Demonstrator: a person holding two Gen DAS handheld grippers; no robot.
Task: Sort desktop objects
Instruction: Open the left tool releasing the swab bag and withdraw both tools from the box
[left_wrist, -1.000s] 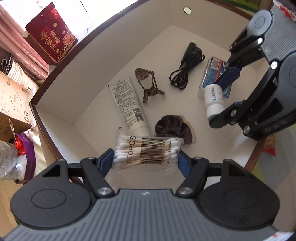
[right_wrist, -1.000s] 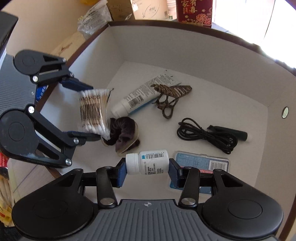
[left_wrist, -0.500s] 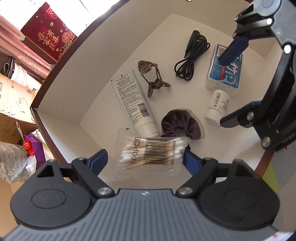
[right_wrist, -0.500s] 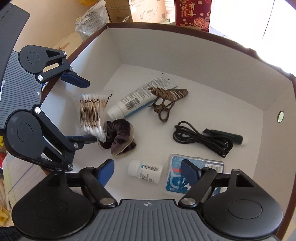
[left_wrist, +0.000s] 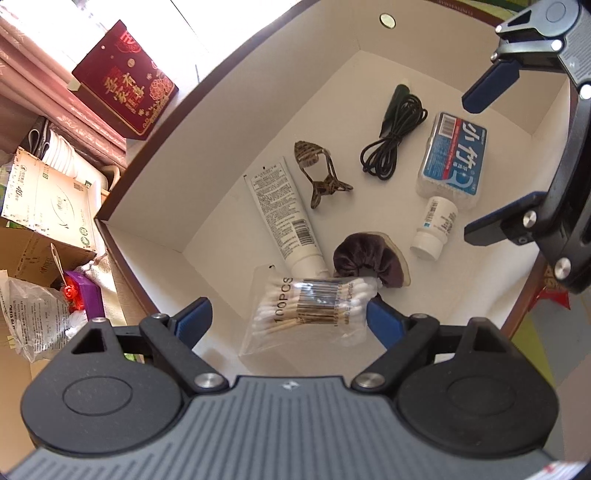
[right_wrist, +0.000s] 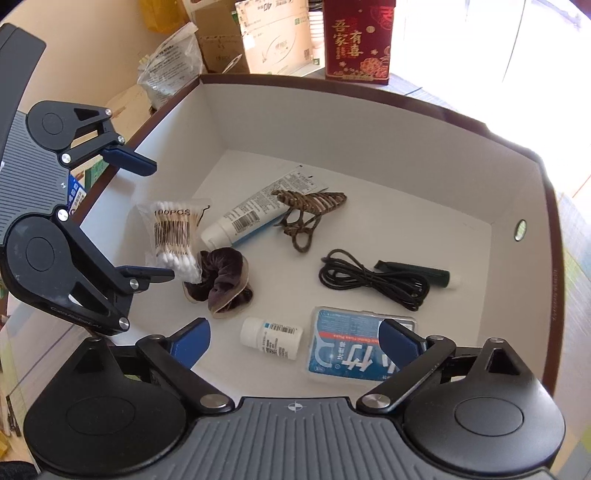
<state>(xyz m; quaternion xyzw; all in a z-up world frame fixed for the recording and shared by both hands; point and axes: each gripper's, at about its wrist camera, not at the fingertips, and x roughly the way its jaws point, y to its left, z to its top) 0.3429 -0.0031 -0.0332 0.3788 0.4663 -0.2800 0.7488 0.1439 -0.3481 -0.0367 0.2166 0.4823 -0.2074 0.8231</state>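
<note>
Inside a white box lie a bag of cotton swabs, a white pill bottle, a blue floss box, a black cable, a brown hair claw, a white tube and a dark scrunchie. My left gripper is opening; the swab bag rests on the box floor between its pads, not pressed. My right gripper is opening too, with the pill bottle lying loose between its fingers beside the floss box.
The box has brown-edged walls on all sides. Outside it stand a red gift box, cardboard cartons and a plastic bag. Both grippers hang over the box's near side, close to each other.
The right gripper let go of the pill bottle, which now lies on the box floor. The left jaws spread away from the swab bag. Both grippers stand a little higher.
</note>
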